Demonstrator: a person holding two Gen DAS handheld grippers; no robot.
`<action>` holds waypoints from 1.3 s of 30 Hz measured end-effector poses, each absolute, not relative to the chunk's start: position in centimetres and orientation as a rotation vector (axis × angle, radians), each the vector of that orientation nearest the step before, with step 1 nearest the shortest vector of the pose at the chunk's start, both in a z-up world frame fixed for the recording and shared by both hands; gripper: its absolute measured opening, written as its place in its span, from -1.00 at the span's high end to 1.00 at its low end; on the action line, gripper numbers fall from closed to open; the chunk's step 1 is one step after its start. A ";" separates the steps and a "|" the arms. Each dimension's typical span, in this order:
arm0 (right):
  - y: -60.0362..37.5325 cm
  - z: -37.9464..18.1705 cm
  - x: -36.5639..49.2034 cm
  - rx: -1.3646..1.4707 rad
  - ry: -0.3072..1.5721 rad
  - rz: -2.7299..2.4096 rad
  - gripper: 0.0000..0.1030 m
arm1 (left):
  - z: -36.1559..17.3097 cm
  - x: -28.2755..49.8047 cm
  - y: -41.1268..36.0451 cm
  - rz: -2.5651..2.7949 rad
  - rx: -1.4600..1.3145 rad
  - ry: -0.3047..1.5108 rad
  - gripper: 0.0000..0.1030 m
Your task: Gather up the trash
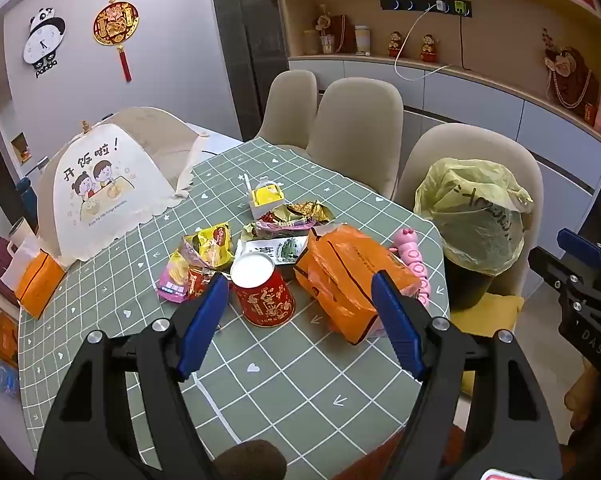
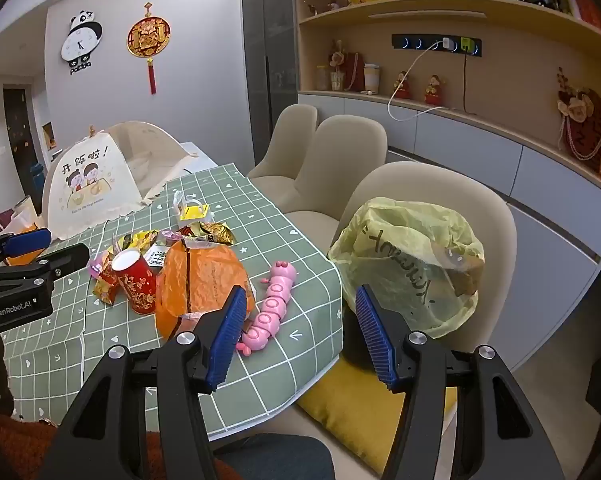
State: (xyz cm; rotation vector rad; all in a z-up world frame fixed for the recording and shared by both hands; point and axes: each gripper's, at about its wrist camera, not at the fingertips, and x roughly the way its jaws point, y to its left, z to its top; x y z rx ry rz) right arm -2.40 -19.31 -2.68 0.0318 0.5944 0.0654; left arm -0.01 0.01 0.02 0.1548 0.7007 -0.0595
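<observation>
Nothing's collected yet as far as I can see: both my left tool [image 1: 300, 320] and right tool [image 2: 300, 334] hang spread and empty, wrappers [image 1: 204, 256] and red cup [image 1: 262, 292] litter the tabletop [image 1: 280, 380], bin bag [image 2: 408, 264] waiting.

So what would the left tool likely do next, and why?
Probably ease forward and close on the red paper cup. The left tool is open and empty, and the cup stands nearest, between its fingers' line. The bag-lined bin waits on the chair beside the table.
</observation>
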 end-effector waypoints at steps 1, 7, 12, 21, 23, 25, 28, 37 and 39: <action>-19.3 -2.7 -2.4 0.034 0.600 0.066 -0.05 | 0.0 0.0 0.0 -0.060 0.155 0.701 -0.38; -19.3 -2.3 -2.6 0.031 0.575 0.066 -0.05 | 0.7 0.2 0.1 -0.063 0.158 0.693 -0.38; -19.2 -1.9 -2.7 0.021 0.566 0.066 -0.05 | 1.2 0.1 0.5 -0.062 0.158 0.689 -0.38; -19.2 -1.3 -3.6 0.022 0.512 0.062 -0.05 | 1.2 -0.6 0.3 -0.062 0.158 0.657 -0.38; -19.3 -1.2 -3.7 0.024 0.506 0.060 -0.05 | 1.4 -0.7 0.3 -0.068 0.153 0.647 -0.38; -19.3 -1.2 -3.7 0.024 0.504 0.060 -0.05 | 1.4 -0.7 0.4 -0.072 0.151 0.643 -0.38; -19.4 -1.2 -3.7 0.023 0.504 0.059 -0.05 | 1.4 -0.8 0.3 -0.076 0.150 0.640 -0.38; -19.4 -1.1 -3.7 0.023 0.506 0.057 -0.05 | 1.5 -0.9 0.3 -0.080 0.147 0.636 -0.38; -19.4 -1.1 -3.7 0.020 0.505 0.055 -0.05 | 1.5 -1.0 0.2 -0.081 0.146 0.636 -0.38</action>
